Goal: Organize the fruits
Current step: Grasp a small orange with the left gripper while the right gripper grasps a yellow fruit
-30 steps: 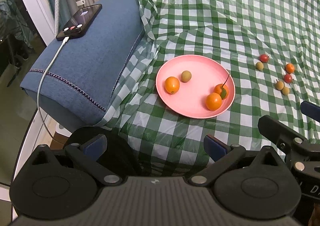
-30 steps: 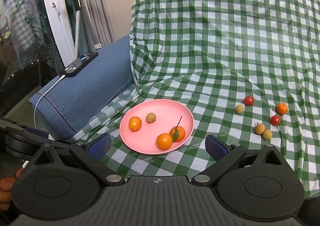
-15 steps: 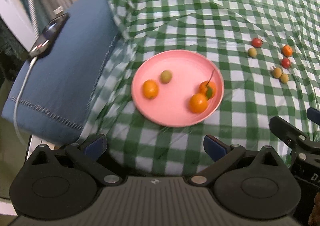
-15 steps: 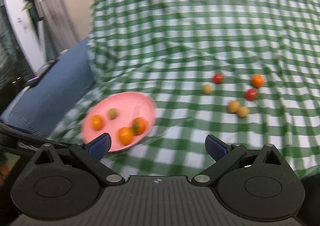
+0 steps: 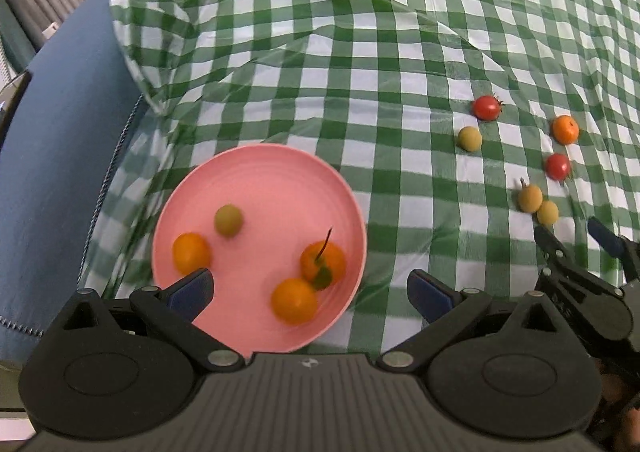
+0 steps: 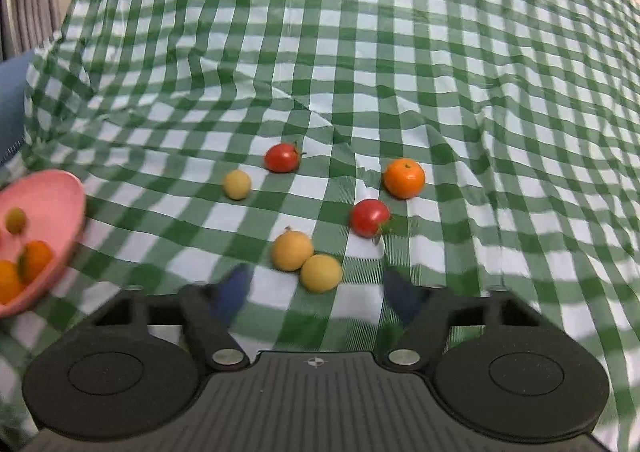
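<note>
- Round pink plastic plate (image 5: pixel 256 172) rests on the green-and-white checked cloth (image 5: pixel 360 52), at about 7 o'clock in the left wrist view.
- Plate contents: one small olive-green round fruit (image 5: pixel 228 220) at 10 o'clock on the plate, one plain orange fruit (image 5: pixel 191 253) at 8 o'clock, one orange fruit with stem and leaf (image 5: pixel 323 262) at 4 o'clock, and a second plain orange fruit (image 5: pixel 294 301) at 5 o'clock, touching the stemmed one.
- Loose on the cloth, well apart from the plate: two red cherry tomatoes (image 6: pixel 282 158) (image 6: pixel 369 217), one small orange mandarin (image 6: pixel 404 178), one lone pale yellow round fruit (image 6: pixel 237 184), and two yellow round fruits touching each other (image 6: pixel 292 250) (image 6: pixel 321 273).
- Left gripper (image 5: pixel 310 294): jaws wide apart over the plate's near rim, gripping nothing.
- Right gripper (image 6: pixel 316 294): jaws have just been closing and stand about half apart; blurred fingertips flank the nearest yellow fruit without touching it.
</note>
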{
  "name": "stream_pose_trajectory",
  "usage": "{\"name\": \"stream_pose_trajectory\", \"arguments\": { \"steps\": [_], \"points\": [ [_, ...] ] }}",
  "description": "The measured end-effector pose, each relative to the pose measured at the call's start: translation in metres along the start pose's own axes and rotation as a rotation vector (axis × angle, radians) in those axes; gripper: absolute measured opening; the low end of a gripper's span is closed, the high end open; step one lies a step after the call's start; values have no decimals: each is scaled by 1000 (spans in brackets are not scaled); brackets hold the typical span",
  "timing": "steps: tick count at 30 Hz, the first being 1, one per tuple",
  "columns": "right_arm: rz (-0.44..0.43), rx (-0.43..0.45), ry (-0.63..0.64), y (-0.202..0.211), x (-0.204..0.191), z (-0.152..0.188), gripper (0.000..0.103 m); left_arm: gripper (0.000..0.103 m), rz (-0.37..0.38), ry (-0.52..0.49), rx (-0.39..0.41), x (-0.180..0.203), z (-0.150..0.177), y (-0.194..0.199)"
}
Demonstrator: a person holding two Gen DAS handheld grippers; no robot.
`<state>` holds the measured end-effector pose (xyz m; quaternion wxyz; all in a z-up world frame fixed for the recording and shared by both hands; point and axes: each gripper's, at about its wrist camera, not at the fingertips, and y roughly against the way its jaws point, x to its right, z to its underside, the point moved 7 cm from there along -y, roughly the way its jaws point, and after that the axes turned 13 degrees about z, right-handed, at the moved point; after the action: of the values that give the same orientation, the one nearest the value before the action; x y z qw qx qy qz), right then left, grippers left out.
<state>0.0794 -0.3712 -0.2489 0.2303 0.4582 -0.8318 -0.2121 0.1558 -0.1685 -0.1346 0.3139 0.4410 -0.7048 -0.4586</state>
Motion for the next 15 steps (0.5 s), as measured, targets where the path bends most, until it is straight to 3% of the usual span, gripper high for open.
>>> {"name": "stream_pose_trajectory", "arguments": {
  "steps": [6, 7, 11, 15],
  "points": [
    [-22, -24, 37, -36, 0, 5, 39, 103, 0, -16, -29, 25, -19, -29],
    [-20, -19, 42, -37, 1, 4, 28, 103, 11, -18, -31, 31, -23, -34],
    [61, -37, -3, -40, 21, 0, 28, 103, 95, -24, -16, 67, -41, -53],
    [145, -79, -147, -46, 57, 4, 28, 103, 222, -55, -30, 115, -56, -79]
  ]
}}
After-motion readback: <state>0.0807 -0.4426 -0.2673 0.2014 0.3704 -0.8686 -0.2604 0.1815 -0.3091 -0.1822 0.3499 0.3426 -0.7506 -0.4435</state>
